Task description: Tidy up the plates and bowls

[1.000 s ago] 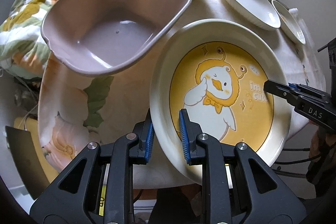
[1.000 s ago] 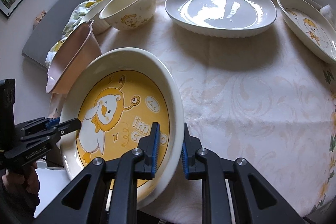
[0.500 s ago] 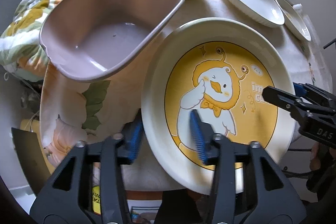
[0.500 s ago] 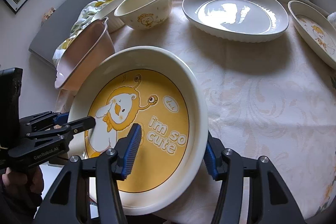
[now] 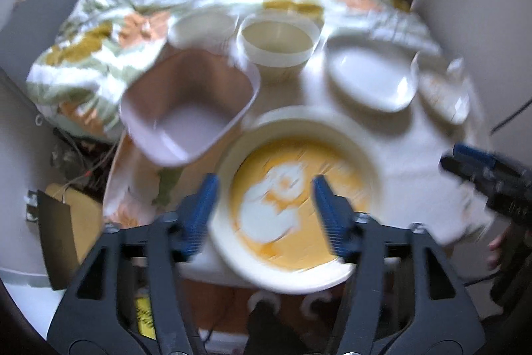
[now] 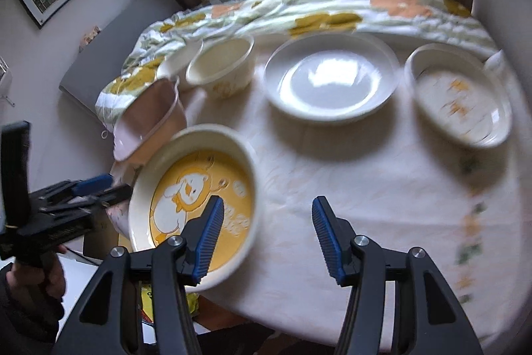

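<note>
Two grippers: left gripper (image 5: 262, 205) and right gripper (image 6: 264, 230) both hung above the counter (image 6: 365, 188), pointing steeply down at it.
Left jaws: spread wide, having just been opening; nothing gripped. The duck plate's near-left rim showed between the blue pads, but neither pad pressed on it.
Right jaws: also wide and just opened, holding nothing. Its left pad overlapped the plate's right edge in the view; bare cloth showed between the pads.
Duck plate (image 6: 196, 188): lay flat at the counter's near-left corner, its near edge poking past the counter's edge. Round, so no long axis; the duck's head pointed toward the window side.
Pink tub (image 5: 189, 105): just beyond the plate on the left, touching or nearly touching its rim; tilted over the counter's left edge, opening up.
Bowls: one cream bowl (image 6: 222, 69) upright behind the tub, a second one (image 6: 176, 62) left of it.
White plate (image 6: 332, 82): far centre, apart from the duck plate.
Small plate (image 6: 459, 102): far right, printed with orange marks.
Picture quality: left view blurred; fine contact there cannot be told.
</note>
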A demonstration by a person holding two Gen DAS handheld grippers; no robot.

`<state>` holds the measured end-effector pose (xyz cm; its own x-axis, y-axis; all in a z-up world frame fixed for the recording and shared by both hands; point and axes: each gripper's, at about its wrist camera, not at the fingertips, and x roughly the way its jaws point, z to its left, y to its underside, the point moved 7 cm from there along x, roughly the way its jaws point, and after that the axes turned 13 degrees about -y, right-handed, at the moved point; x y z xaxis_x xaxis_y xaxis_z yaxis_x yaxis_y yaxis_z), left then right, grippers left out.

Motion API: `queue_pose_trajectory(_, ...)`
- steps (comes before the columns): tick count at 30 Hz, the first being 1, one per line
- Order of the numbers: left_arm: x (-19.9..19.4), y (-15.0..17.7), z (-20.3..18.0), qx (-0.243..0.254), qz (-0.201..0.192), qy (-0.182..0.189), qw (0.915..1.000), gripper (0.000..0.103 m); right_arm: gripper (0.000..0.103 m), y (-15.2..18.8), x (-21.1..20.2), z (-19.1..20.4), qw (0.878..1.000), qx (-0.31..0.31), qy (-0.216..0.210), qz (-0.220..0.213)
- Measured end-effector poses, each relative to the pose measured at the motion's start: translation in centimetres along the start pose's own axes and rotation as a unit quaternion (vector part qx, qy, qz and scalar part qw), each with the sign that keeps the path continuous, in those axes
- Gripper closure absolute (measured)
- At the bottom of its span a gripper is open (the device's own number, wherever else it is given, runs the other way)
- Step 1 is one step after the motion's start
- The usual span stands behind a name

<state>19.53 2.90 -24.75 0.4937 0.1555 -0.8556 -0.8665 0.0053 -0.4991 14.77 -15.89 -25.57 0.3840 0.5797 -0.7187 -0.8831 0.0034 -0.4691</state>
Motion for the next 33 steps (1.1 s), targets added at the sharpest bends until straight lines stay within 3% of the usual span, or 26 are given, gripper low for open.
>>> queue_pose_trajectory(1, -1.0, -0.9, -0.5, -0.01, -0.013, -0.002, 0.9999, 0.0, 0.016, -0.7, -1.1, -0.3, 1.0, -0.007, -0.001, -0.004)
queue_pose_trajectory(2, -2.1, -1.7, -1.1, -0.022, -0.035, -0.002, 0.9991, 0.001, 0.0, -1.3, -1.9, -0.5, 1.0, -0.015, 0.0, -0.008)
queue_pose_trajectory(4, -3.3, -3.0, -3.1, -0.034, -0.055, 0.007, 0.9979, 0.001, 0.0, -2.8, -3.8, -1.2, 0.999, -0.039, 0.007, -0.019)
queue_pose_trajectory(7, -3.0, -4.6, -5.5, -0.063, -0.047, 0.028, 0.9965, 0.001, 0.0, -5.0, -5.8, -2.6, 0.997, -0.076, 0.025, -0.019)
queue_pose_trajectory(10, -1.9, -5.7, -7.7, -0.099, -0.023, 0.054, 0.9934, 0.001, 0.0, -7.6, -6.6, -4.7, 0.995, -0.089, 0.036, 0.001)
queue_pose_trajectory(14, 0.9, -6.8, -9.7, -0.13, 0.014, 0.083, 0.988, 0.001, 0.0, -11.1, -7.1, -6.6, 0.994, -0.112, 0.013, 0.0)
queue_pose_trajectory(20, 6.3, -8.1, -11.9, -0.128, 0.054, 0.08, 0.9871, 0.004, 0.0, -14.5, -3.0, -9.6, 0.99, -0.133, 0.005, 0.053)
queue_pose_trajectory(24, 10.8, -8.0, -12.8, -0.124, 0.099, 0.071, 0.9848, 0.023, 0.0, -15.4, 1.3, -12.1, 0.988, -0.119, -0.01, 0.098)
queue_pose_trajectory(26, 12.6, -8.0, -13.2, -0.121, 0.114, 0.069, 0.9836, 0.03, 0.005, -15.7, 3.7, -13.3, 0.986, -0.117, -0.013, 0.118)
queue_pose_trajectory(29, 15.0, -7.8, -13.6, -0.113, 0.135, 0.062, 0.9824, 0.043, 0.028, -15.8, 6.5, -14.4, 0.981, -0.126, -0.019, 0.144)
queue_pose_trajectory(33, 16.9, -7.7, -14.1, -0.113, 0.149, 0.058, 0.9807, 0.053, 0.041, -15.7, 9.4, -14.9, 0.972, -0.154, -0.025, 0.174)
